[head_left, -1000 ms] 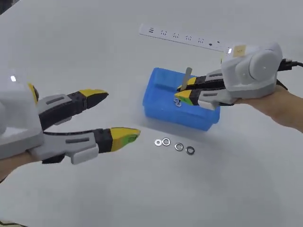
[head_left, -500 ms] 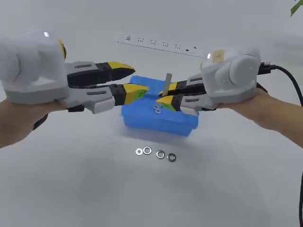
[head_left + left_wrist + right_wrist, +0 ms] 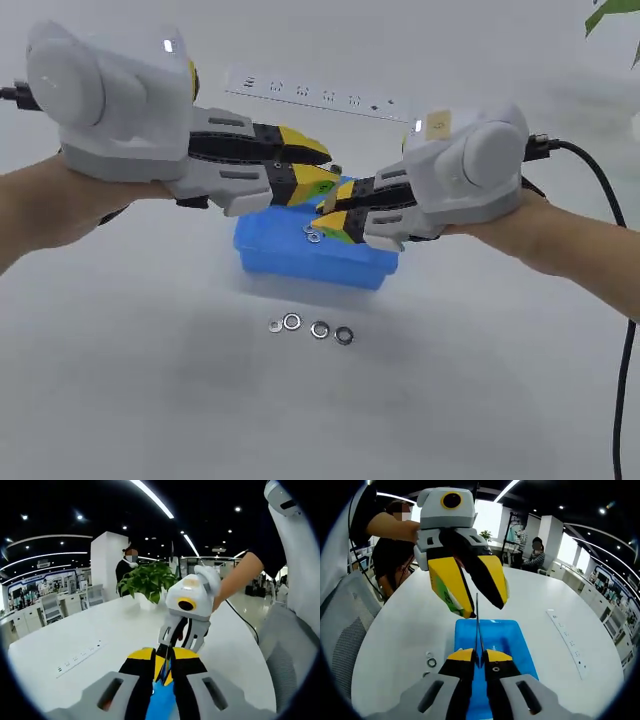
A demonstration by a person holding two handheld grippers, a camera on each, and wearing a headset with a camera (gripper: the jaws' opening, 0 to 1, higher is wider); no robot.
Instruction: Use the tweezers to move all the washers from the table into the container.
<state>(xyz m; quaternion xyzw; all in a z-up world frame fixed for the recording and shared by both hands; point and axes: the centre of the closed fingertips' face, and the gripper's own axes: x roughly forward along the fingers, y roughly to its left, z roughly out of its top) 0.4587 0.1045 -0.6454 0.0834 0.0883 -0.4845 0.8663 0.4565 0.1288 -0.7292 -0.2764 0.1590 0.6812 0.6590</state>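
Note:
A blue container (image 3: 300,262) sits mid-table with a few washers (image 3: 312,235) inside. Several more washers (image 3: 310,328) lie in a row on the table in front of it. My right gripper (image 3: 326,220) hovers over the container, shut on thin metal tweezers (image 3: 476,625) that stick out past its fingertips (image 3: 479,658). My left gripper (image 3: 333,170) comes in from the left. Its yellow jaws (image 3: 486,609) straddle the tweezers' far end with a gap still showing between them. In the head view the left jaws hide the tweezers.
A white power strip (image 3: 310,95) lies on the table behind the container. The right gripper's black cable (image 3: 605,215) trails off to the right. A plant leaf (image 3: 612,15) shows at the top right corner. People sit at other tables in the background.
My left gripper has swung right, from the table's left side to the tweezers over the container, and its jaws have narrowed. The right gripper stays put with the tweezers.

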